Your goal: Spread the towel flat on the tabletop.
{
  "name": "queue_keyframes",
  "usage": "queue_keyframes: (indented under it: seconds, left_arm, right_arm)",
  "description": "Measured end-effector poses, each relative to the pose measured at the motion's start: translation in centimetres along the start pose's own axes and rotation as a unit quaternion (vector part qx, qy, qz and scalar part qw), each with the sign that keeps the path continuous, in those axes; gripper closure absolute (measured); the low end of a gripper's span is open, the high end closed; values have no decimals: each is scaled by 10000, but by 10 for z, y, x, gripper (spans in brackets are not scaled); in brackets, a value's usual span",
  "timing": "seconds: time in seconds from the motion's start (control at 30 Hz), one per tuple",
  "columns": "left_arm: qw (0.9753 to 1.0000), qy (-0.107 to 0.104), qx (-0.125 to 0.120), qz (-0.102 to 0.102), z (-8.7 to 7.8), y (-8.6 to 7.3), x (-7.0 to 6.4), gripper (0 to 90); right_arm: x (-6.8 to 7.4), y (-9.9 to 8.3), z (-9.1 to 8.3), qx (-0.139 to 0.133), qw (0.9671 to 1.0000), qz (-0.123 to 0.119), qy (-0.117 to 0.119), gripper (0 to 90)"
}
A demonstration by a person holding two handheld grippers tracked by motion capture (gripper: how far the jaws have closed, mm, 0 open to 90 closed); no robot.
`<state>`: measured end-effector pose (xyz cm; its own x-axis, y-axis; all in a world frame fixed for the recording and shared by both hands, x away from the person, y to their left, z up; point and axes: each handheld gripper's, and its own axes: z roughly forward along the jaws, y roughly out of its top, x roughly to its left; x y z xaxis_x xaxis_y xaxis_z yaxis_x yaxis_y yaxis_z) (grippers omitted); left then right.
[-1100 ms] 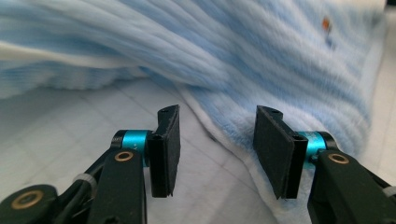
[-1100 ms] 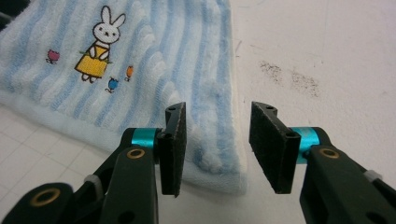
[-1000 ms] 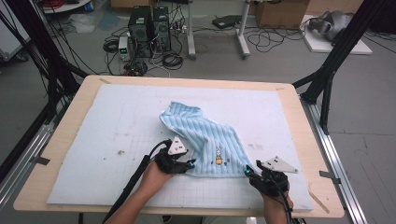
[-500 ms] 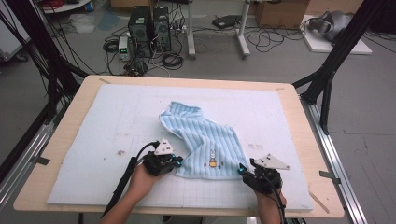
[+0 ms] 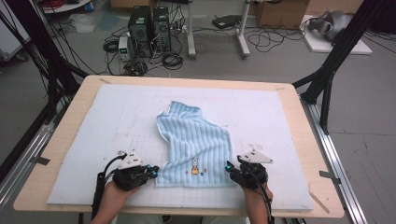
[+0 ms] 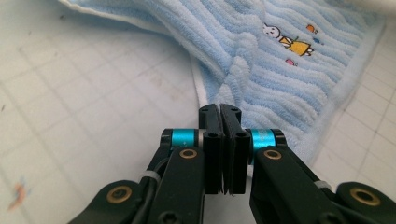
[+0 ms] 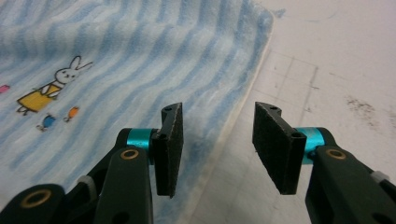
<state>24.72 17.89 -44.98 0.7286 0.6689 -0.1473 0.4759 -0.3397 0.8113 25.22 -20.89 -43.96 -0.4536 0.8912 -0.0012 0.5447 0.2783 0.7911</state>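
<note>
A light blue striped towel (image 5: 196,144) lies on the white mat (image 5: 280,121), with a small rabbit picture (image 5: 195,167) near its front hem. My left gripper (image 5: 155,171) is at the towel's front left corner. In the left gripper view its jaws (image 6: 219,112) are pressed together on the towel's (image 6: 280,70) white edge, and the cloth bunches toward them. My right gripper (image 5: 229,167) is at the front right corner. Its jaws (image 7: 217,126) stand open astride the towel's (image 7: 140,56) right edge, holding nothing.
The mat covers most of a wooden table (image 5: 292,98). Black frame struts (image 5: 327,84) rise at the right corner and along the left side. Computer towers (image 5: 149,23) and cables sit on the floor beyond the far edge.
Both grippers drew the towel toward the near edge and spread its front hem flat. The right gripper moved left. The far part of the towel now lies flatter.
</note>
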Motion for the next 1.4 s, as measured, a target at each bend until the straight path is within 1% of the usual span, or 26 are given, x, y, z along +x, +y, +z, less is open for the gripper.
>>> queue_keyframes:
  seconds: [0.2, 0.3, 0.37, 0.4, 0.43, 0.5, 0.53, 0.57, 0.6, 0.63, 0.67, 0.73, 0.77, 0.83, 0.93, 1.1, 1.17, 1.23, 1.3, 1.37, 1.4]
  left_arm:
    - [9999, -44, -117, -23, -17, -11, -2, 876]
    - [9999, -78, -142, -24, -23, -15, -4, 876]
    - [9998, -105, -146, -24, -26, -18, -5, 876]
    - [9998, -137, -140, -34, -27, -19, -5, 876]
    - [9998, -169, -137, -35, -28, -20, -5, 875]
    - [9995, -249, -168, -44, -29, -22, -6, 875]
    - [9994, -266, -199, -31, -30, -22, -7, 873]
    - [9993, -253, -256, -41, -30, -22, -7, 870]
    - [9992, -212, -322, -56, -31, -21, -6, 860]
    - [9991, -158, -375, -105, -32, -20, -5, 827]
    - [9989, -118, -410, -180, -33, -20, -3, 758]
    - [9985, -35, -457, -289, -34, -18, 1, 657]
    - [9984, 2, -465, -308, -34, -18, 3, 641]
    - [9980, 90, -488, -387, -34, -16, 7, 569]
    - [9976, 153, -513, -429, -33, -11, 12, 529]
    - [9978, 230, -493, -390, -28, 6, 20, 479]
    - [9975, 250, -526, -403, -24, 11, 22, 468]
    - [9975, 289, -506, -388, -20, 16, 24, 455]
    - [9973, 309, -525, -405, -16, 20, 26, 446]
    - [9970, 349, -534, -450, -11, 23, 27, 436]
    - [9968, 350, -547, -458, -8, 24, 28, 434]
  right_arm:
    - [8, 4, 11, 136, 9999, -21, 30, 522]
    - [10, 5, 15, 229, 9997, -11, -9, 517]
    - [12, 5, 18, 301, 9995, -17, 20, 527]
    - [14, 5, 19, 335, 9994, -50, 35, 550]
    - [15, 5, 20, 355, 9993, -53, 86, 592]
    - [17, 5, 20, 376, 9989, -126, 261, 736]
    - [18, 6, 19, 396, 9986, -167, 321, 792]
    - [20, 6, 19, 404, 9983, -238, 346, 828]
    - [21, 6, 19, 423, 9981, -263, 356, 843]
    - [21, 6, 18, 424, 9981, -277, 361, 850]
    - [21, 5, 17, 436, 9980, -265, 361, 854]
    - [20, 3, 13, 455, 9979, -273, 364, 855]
    - [20, 2, 11, 466, 9978, -302, 368, 855]
    - [20, -1, 5, 479, 9976, -316, 395, 855]
    - [18, -8, -4, 501, 9972, -350, 442, 854]
    - [17, -20, -23, 580, 9966, -385, 451, 855]
    - [18, -26, -31, 603, 9960, -401, 523, 854]
    - [18, -31, -38, 625, 9956, -418, 562, 853]
    - [18, -34, -43, 619, 9956, -429, 560, 850]
    - [17, -35, -46, 545, 9962, -395, 559, 820]
    - [16, -35, -47, 474, 9968, -310, 570, 772]
